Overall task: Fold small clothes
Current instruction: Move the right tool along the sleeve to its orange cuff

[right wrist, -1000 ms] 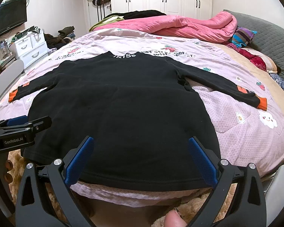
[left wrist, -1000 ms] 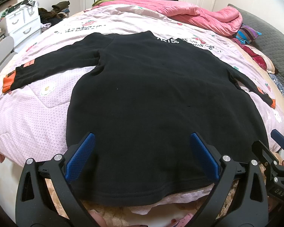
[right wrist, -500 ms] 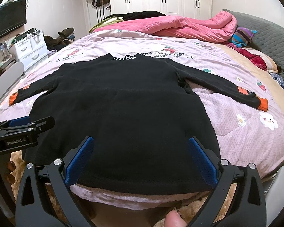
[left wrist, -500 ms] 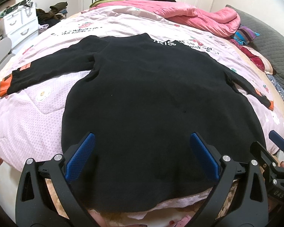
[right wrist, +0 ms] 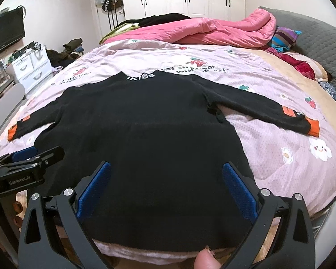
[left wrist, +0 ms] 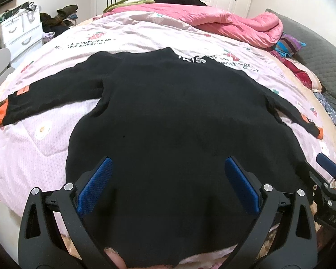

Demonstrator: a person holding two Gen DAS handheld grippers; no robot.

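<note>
A black long-sleeved top (left wrist: 179, 123) with orange cuffs lies flat on the pink quilt, sleeves spread out, hem nearest me; it also shows in the right wrist view (right wrist: 150, 134). My left gripper (left wrist: 168, 170) is open, its blue pads (left wrist: 94, 186) wide apart over the hem's left part. My right gripper (right wrist: 166, 174) is open over the hem's right part. Each gripper holds nothing. The right gripper shows at the right edge of the left wrist view (left wrist: 327, 179); the left gripper shows at the left of the right wrist view (right wrist: 29, 163).
The pink quilt (right wrist: 280, 157) covers the bed. A bright pink duvet (right wrist: 212, 31) and dark clothes are heaped at the far side. A grey headboard (right wrist: 320, 40) stands on the right. A white drawer unit (right wrist: 31, 67) stands on the left.
Both grippers have moved forward and lower over the hem, so the top looks larger. Both stay open. The top has not moved.
</note>
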